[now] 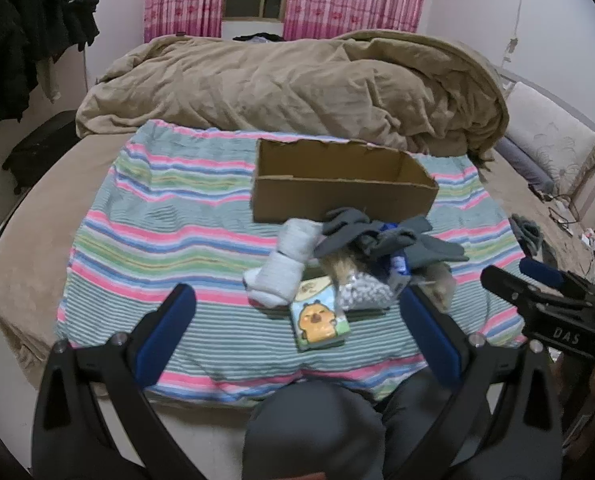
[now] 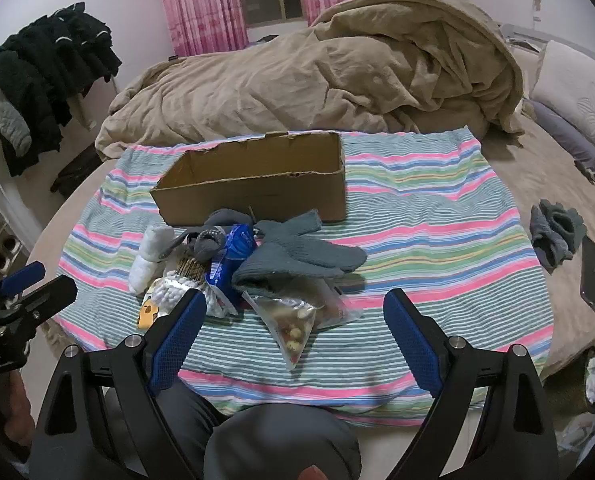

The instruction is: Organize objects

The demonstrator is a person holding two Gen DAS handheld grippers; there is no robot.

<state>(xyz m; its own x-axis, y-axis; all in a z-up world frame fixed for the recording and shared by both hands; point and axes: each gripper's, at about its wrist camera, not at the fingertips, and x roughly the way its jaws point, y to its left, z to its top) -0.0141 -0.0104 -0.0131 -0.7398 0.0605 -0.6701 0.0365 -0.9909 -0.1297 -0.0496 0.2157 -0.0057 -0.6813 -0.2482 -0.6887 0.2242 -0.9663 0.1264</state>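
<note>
An open cardboard box stands on a striped cloth on the bed. In front of it lies a pile: white socks, grey socks and gloves, a blue packet, a tissue pack with a yellow cartoon, and clear snack bags. My left gripper is open and empty, near the tissue pack. My right gripper is open and empty, near a clear snack bag.
A crumpled tan duvet lies behind the box. More grey gloves and a phone lie on the bed at the right. Dark clothes hang at the left. The person's knee is below.
</note>
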